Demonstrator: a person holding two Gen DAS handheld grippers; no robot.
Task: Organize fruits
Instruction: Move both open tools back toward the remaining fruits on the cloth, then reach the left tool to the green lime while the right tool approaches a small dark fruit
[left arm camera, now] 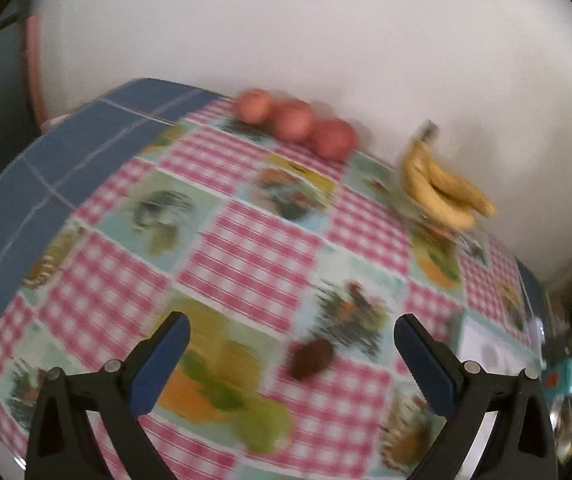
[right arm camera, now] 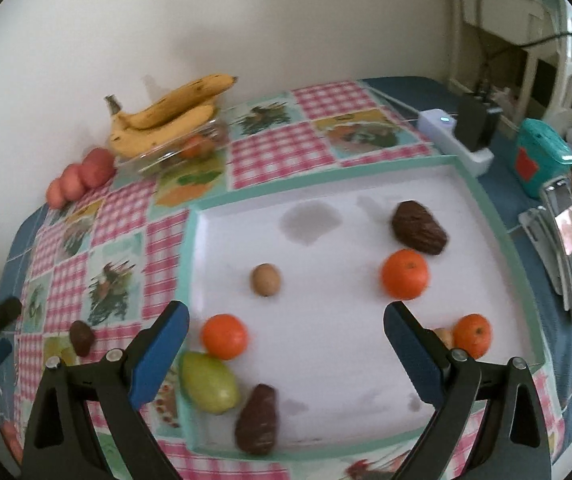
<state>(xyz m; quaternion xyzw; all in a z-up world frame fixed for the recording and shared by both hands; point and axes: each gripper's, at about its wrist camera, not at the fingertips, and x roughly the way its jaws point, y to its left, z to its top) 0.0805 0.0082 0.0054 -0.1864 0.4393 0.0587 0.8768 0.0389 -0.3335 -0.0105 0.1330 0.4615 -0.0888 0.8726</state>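
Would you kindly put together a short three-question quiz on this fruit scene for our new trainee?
1. True or false: the bananas lie inside the white tray.
2. How many oranges are in the tray?
A. one
B. two
C. three
3. Fill in: the small dark brown fruit outside the tray lies on the ____ between the open fingers of the left gripper.

Key
1. False: they rest on a clear container by the wall.
2. C
3. tablecloth; the right gripper is also open, over the tray.
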